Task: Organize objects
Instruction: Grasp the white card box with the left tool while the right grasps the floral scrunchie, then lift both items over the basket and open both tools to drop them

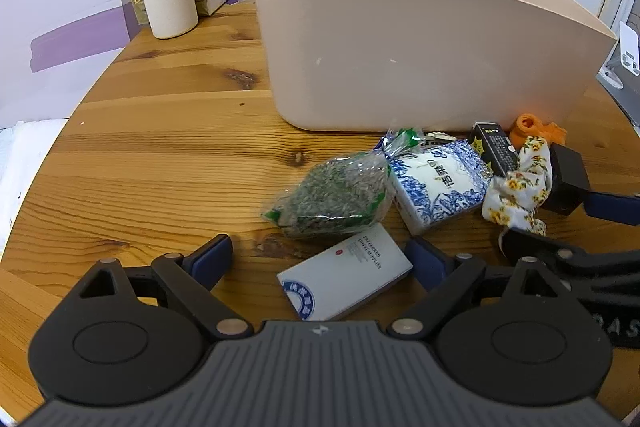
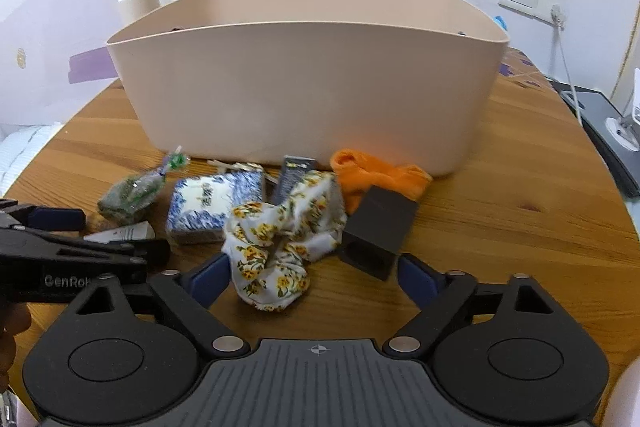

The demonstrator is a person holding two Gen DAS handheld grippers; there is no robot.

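Both tongs hang wide open, holding nothing. The left tongs [image 1: 320,259] should straddle the white box [image 1: 346,273] squarely; the right tongs [image 2: 312,277] should pinch the floral cloth [image 2: 280,239] at its bunched middle, then lift clear of the bin [image 2: 304,87].

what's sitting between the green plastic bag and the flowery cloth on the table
The blue-and-white packet lies between the green bag and the floral cloth, clearest in the right wrist view.

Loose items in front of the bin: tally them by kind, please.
Boxes/packs: 4: white box, blue-white pack, black carton, dark box
Bags: 1: green bag
Fabric: 2: floral cloth, orange cloth
Total: 7
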